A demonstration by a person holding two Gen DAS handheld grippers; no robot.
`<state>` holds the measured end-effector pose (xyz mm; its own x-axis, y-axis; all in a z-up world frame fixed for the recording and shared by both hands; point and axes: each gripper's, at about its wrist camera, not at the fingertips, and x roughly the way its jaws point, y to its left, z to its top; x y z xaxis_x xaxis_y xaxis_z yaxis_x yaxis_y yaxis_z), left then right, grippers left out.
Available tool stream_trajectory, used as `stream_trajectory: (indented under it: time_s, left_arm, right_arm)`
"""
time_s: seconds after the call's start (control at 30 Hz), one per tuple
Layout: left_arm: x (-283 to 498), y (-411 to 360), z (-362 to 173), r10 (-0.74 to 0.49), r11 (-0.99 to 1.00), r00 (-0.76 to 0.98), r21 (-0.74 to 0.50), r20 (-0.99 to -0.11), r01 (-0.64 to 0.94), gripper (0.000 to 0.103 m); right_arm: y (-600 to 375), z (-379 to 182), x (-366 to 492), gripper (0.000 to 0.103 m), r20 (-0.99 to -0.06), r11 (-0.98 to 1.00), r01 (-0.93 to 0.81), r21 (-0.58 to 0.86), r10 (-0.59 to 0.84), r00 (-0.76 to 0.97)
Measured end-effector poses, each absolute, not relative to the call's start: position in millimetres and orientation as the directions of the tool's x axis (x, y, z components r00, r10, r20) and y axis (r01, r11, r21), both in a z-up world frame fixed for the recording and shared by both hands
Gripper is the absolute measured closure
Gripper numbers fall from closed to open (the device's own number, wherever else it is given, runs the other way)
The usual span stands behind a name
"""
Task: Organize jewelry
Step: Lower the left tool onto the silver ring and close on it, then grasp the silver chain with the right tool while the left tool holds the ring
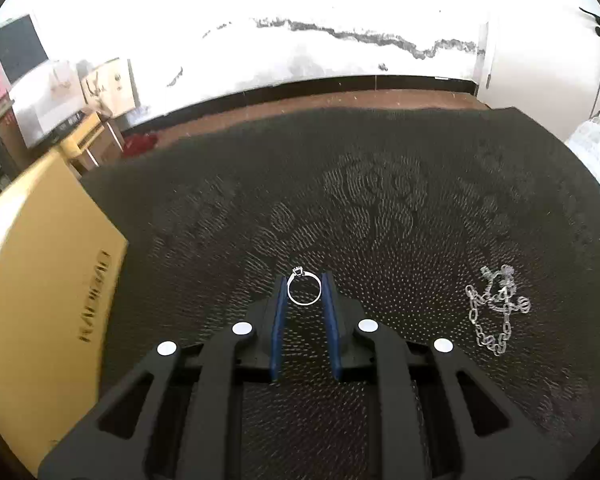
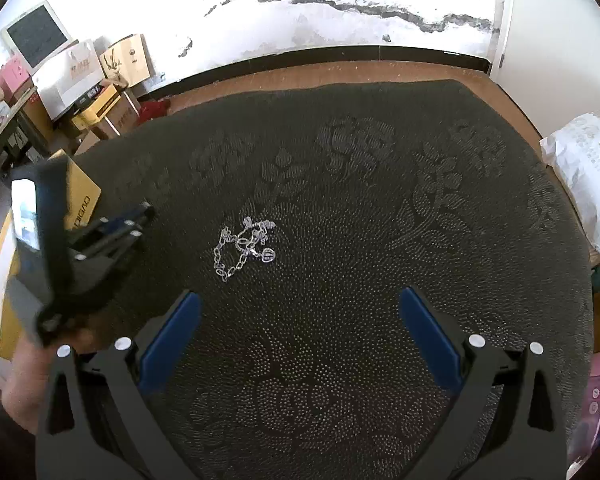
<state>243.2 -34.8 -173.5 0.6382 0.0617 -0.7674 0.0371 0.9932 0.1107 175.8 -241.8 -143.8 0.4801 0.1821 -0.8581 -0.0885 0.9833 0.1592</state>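
Ring (image 1: 304,289) of silver colour with a small stone setting is what the left wrist view shows first: it stands upright between the two blue pads (image 1: 277,320) of the left gripper (image 1: 304,290), and both pads press against its sides, so this gripper is clenched on the ring. The setting points up and a little to the left. Under it lies the dark patterned cloth (image 1: 380,200) which covers the tabletop. To the right of the gripper, apart from it, a silver chain (image 1: 494,310) lies in a loose heap on the cloth. At the left edge of the tabletop there is a yellow box (image 1: 48,300) with dark letters on it.

In the right wrist view, the right gripper (image 2: 300,296) has its jaws wide apart, with nothing between the blue pads (image 2: 172,336); it is released. The chain (image 2: 244,249) lies on the cloth (image 2: 380,240) ahead of it and a little to the left, not touched by any finger. Further left, near the left edge of the tabletop, the left gripper (image 2: 146,212) is seen from the side, above the cloth and close to the yellow box (image 2: 82,204). The ring is too small to make out here. A white bag (image 2: 584,176) lies at the right edge.
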Motion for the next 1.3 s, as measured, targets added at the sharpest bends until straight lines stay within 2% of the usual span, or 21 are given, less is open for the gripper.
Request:
stream_trajectory:
  time_s: [0.23, 0.37, 0.43, 0.6, 0.9, 0.93, 1.0, 1.07, 1.1, 1.13, 1.17, 1.3]
  left_arm:
    - [222, -27, -145, 0.046, 0.995, 0.646, 0.092, -0.762, 0.038, 0.085]
    - [216, -20, -140, 0.03, 0.997, 0.642, 0.073, -0.766, 0.041, 0.085]
    - [217, -13, -140, 0.024, 0.998, 0.635, 0.057, -0.772, 0.031, 0.085]
    - [219, 2, -136, -0.01, 1.0, 0.619, -0.001, -0.786, 0.014, 0.085]
    - [216, 15, -135, -0.017, 1.0, 0.606, -0.025, -0.795, -0.004, 0.085]
    - [215, 16, -135, -0.018, 1.0, 0.605, -0.026, -0.796, -0.005, 0.085]
    - [214, 18, -133, -0.015, 1.0, 0.607, -0.024, -0.794, -0.007, 0.085]
    - [214, 19, -131, -0.014, 1.0, 0.607, -0.025, -0.794, -0.009, 0.085]
    - [213, 19, -130, -0.013, 1.0, 0.607, -0.024, -0.794, -0.01, 0.085]
    - [212, 20, -130, -0.011, 1.0, 0.607, -0.022, -0.794, -0.011, 0.085]
    - [211, 20, -130, -0.01, 1.0, 0.607, -0.021, -0.794, -0.011, 0.085]
    - [208, 19, -126, 0.002, 1.0, 0.616, -0.007, -0.788, -0.012, 0.085]
  right_arm:
    - [-218, -174, 185, 0.007, -0.899, 0.981, -0.148, 0.122, 0.173, 0.403]
    - [-195, -203, 191, 0.007, -0.921, 0.977, -0.208, 0.037, 0.114, 0.373]
    - [-186, -204, 193, 0.005, -0.896, 0.967, -0.256, -0.02, 0.096, 0.433]
    - [-182, -205, 214, 0.005, -0.865, 0.955, -0.297, 0.015, 0.161, 0.475]
    - [-174, -205, 234, 0.006, -0.846, 0.961, -0.277, 0.019, 0.164, 0.508]
    - [-172, -206, 235, 0.012, -0.844, 0.959, -0.281, 0.019, 0.166, 0.51]
    - [-165, -201, 234, 0.031, -0.834, 0.952, -0.305, 0.025, 0.188, 0.519]
    - [-161, -197, 230, 0.067, -0.832, 0.947, -0.319, 0.029, 0.2, 0.518]
    - [-159, -196, 229, 0.073, -0.833, 0.945, -0.325, 0.039, 0.21, 0.512]
    - [-157, -196, 228, 0.089, -0.835, 0.943, -0.329, 0.045, 0.217, 0.506]
    - [-155, -196, 227, 0.093, -0.837, 0.942, -0.331, 0.046, 0.217, 0.502]
    - [-148, -193, 221, 0.094, -0.85, 0.943, -0.329, 0.053, 0.215, 0.48]
